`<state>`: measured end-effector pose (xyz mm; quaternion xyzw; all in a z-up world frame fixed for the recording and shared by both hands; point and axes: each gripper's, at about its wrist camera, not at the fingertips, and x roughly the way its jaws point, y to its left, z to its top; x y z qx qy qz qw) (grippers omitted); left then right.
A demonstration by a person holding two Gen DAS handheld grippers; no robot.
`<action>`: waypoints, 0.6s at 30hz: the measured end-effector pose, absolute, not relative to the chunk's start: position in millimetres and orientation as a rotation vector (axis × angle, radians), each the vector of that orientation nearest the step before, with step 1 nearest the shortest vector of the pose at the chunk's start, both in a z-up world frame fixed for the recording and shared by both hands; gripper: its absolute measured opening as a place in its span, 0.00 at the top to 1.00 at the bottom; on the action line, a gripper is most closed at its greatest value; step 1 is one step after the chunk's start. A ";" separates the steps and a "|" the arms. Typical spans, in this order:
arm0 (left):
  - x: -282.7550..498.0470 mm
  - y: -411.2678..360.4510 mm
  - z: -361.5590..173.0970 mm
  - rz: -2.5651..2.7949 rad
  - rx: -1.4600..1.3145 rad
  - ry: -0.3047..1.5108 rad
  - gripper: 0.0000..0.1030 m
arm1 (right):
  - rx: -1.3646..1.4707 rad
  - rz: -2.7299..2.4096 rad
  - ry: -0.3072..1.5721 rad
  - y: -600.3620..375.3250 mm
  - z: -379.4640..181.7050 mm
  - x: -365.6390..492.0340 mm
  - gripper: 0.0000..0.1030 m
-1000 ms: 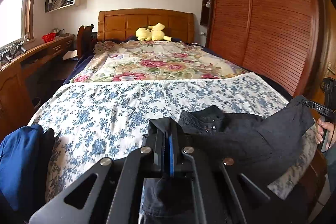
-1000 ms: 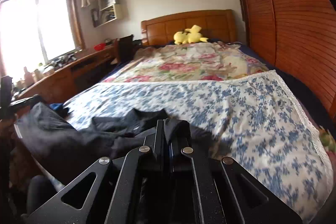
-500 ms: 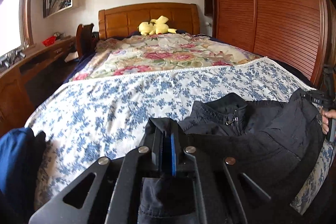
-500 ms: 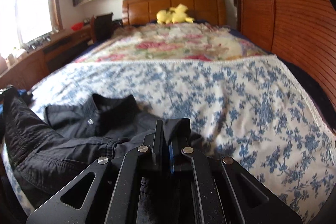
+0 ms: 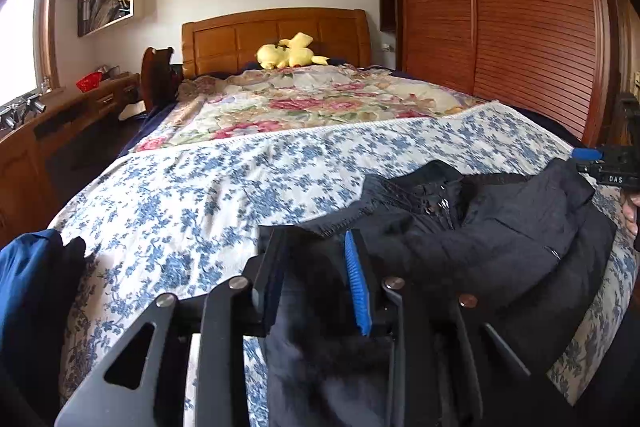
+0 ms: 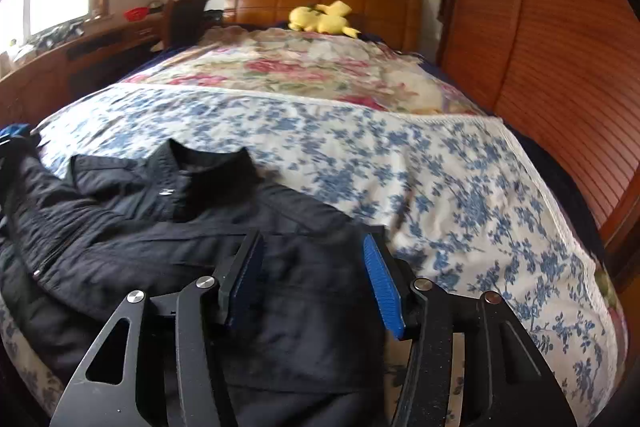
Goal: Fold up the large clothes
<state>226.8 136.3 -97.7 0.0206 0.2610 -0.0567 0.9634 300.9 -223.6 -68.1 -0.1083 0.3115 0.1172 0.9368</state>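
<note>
Change since earlier: both grippers, clamped on dark fabric a second ago, now have their pads apart, and the black jacket (image 6: 168,227), then held up off the bed, lies lowered onto the blue-flowered sheet (image 6: 440,179).
Left gripper (image 5: 316,279): lower centre of its view; jaws opening, a narrow gap between the pads; jacket fabric sits in the gap, and whether the pads touch it I cannot tell.
Right gripper (image 6: 316,279): lower centre of its view; jaws opening, standing wide; the jacket's hem lies below and between the pads, not pressed by them.
Jacket: spread across the near end of the bed, collar towards the headboard (image 5: 276,35), filling the lower left of the right wrist view.
Sheet: covers the near half of the bed; a rose-patterned quilt (image 5: 320,103) lies beyond it.
Plush toy (image 5: 290,55): yellow, upper centre, against the headboard.
Blue garment (image 5: 24,291): lower left edge of the left wrist view.
</note>
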 end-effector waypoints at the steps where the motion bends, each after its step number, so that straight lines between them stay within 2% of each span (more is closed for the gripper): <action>1: 224.9 135.4 -98.7 -0.123 0.046 0.531 0.72 | -0.223 0.253 0.634 -217.1 -66.3 298.8 0.46; 13: 193.7 143.7 -95.5 -0.134 0.016 0.525 0.68 | -0.280 0.497 0.671 -106.0 -82.7 280.1 0.45; 18: 181.4 146.0 -101.3 -0.130 0.001 0.540 0.61 | -0.307 0.566 0.685 -70.2 -94.9 269.8 0.43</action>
